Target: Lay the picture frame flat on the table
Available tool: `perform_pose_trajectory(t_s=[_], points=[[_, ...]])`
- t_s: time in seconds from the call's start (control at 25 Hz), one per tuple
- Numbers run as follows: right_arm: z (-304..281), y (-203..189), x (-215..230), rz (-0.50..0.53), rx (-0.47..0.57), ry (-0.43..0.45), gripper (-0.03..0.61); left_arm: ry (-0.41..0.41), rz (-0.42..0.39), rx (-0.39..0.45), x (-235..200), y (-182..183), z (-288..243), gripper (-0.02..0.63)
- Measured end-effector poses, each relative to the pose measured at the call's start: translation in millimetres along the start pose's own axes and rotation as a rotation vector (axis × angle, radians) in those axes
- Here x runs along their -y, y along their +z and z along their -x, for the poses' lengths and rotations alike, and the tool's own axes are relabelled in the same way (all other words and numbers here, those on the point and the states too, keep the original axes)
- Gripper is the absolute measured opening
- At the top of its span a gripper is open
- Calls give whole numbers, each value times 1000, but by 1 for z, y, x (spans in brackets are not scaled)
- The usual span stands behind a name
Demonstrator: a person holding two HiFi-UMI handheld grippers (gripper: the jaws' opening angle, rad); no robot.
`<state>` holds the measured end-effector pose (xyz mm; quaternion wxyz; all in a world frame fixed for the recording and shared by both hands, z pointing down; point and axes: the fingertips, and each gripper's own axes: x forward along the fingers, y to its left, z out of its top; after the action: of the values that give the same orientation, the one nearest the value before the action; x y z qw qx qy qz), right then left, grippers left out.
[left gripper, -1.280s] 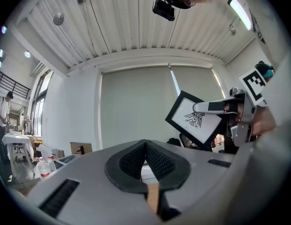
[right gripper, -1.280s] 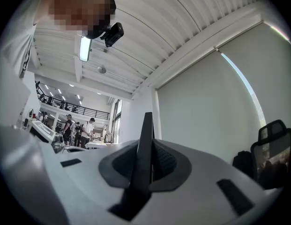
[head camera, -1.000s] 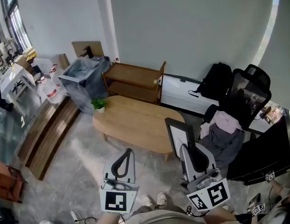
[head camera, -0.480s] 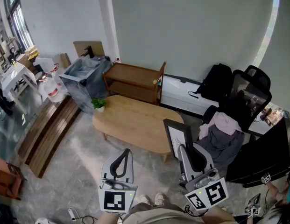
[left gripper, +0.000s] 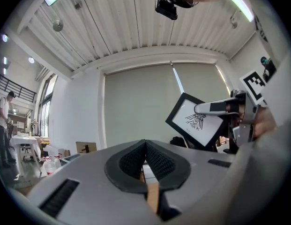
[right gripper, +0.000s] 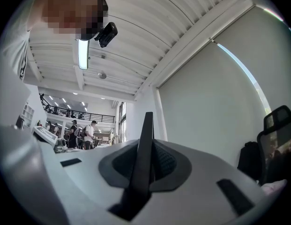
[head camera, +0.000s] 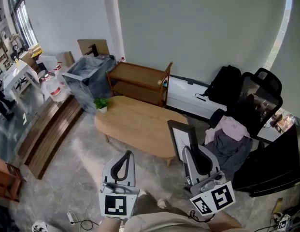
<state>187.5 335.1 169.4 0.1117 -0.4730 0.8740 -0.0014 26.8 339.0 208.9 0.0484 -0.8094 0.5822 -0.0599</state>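
- Right gripper clamps the frame edge-on between its jaws, upright in the air beside the surface's right end.
- Left gripper: jaws pressed together, empty, apart from the frame.

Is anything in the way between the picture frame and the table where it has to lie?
Nothing visible. The right gripper holds the picture frame beside the wooden table, whose top is bare there. A small potted plant stands at its other end.
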Motion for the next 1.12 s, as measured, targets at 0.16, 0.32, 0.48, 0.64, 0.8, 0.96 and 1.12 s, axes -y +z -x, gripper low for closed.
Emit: perform_pose_trajectory(t_s=[0.16,0.32,0.48,0.64,0.8,0.96,1.12], points=[[-4,-7,9,-2,-10,0,38,-4,7,-7,3,-6,-10,5],[-16,-20,18,4,-23,-3,38,-21,10,-3,1,-14,-30,5],[-36,-32,30,7,-35,-9,38,-40,12,-7,-4,-22,-56,5],[-64,-42,42,9,-49,-18,38,-59,12,-8,-18,-27,-86,5],[-95,-56,54,7,-67,-26,38,-74,22,-22,-34,-37,-117,5],[-134,-70,65,7,-88,-37,38,-88,25,-32,-59,-46,-152,5],[-181,-79,77,7,-106,-54,38,-106,28,-46,-90,-51,-191,5]])
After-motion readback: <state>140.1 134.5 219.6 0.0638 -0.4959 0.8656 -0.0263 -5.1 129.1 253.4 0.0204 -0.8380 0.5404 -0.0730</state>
